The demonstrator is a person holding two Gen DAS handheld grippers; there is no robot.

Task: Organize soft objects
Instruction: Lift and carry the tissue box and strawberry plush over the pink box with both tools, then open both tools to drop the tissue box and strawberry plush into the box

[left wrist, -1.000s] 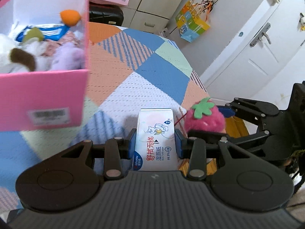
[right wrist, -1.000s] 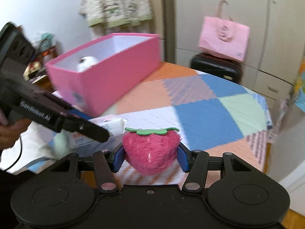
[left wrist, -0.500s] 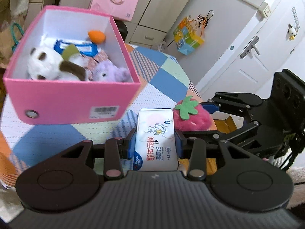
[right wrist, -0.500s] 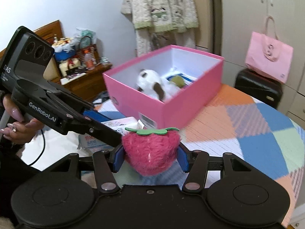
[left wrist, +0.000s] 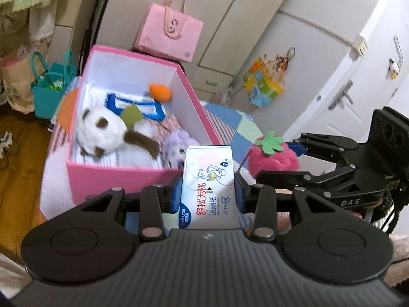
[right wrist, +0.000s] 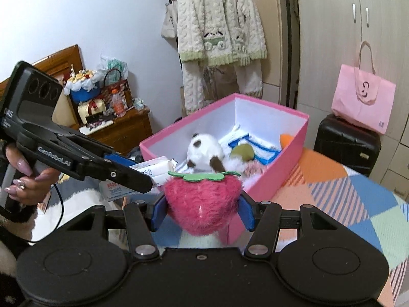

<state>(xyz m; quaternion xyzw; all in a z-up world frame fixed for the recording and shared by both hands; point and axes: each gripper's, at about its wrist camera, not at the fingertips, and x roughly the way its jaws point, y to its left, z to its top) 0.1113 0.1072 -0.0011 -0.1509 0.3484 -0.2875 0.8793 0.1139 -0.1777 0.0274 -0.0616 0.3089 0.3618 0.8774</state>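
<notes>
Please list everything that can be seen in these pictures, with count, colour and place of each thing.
wet-wipes pack: one, white with red print, held above the near edge of the box
strawberry plush: one, pink with green leaf, held beside the box
storage box: one, pink outside, white inside, on the patchwork cover
dog plush: one, white and brown, in the box
purple plush: one, in the box's near corner
orange plush piece: one, at the box's far wall
blue-edged pack: one, in the box
patchwork cover: one, multicoloured, under the box
pink bag: one, on a black case
left hand-held gripper: shut on the pack
right hand-held gripper: shut on the strawberry
</notes>
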